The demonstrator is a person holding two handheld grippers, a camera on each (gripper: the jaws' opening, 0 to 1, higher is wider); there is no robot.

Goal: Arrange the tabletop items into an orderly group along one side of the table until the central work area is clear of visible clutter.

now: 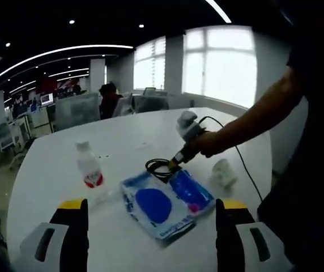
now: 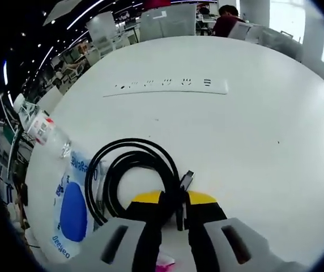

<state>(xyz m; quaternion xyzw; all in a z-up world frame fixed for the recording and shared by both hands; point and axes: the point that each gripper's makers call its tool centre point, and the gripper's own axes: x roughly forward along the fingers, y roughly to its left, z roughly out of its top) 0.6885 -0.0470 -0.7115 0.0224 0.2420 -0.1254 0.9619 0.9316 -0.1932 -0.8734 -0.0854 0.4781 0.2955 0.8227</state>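
A coiled black cable [image 2: 129,168] lies on the white round table [image 2: 252,141]. My right gripper [image 2: 175,199] is shut on the cable's end, close to its plug. In the left gripper view, a person's hand holds that right gripper [image 1: 176,161] down at the black cable [image 1: 159,168]. Just in front of the coil lies a blue and white packet [image 1: 165,204], the same packet [image 2: 71,211] that touches the coil's left side. A clear bottle with a red label [image 1: 88,167] stands to the left. My left gripper [image 1: 152,205] hangs open above the packet, holding nothing.
A crumpled white wad [image 1: 224,173] lies right of the packet. A flush socket strip [image 2: 167,85] crosses the table's middle. The bottle [image 2: 46,130] is near the table's edge. Chairs, desks and a seated person [image 1: 108,96] are beyond the table, and the far half has free room.
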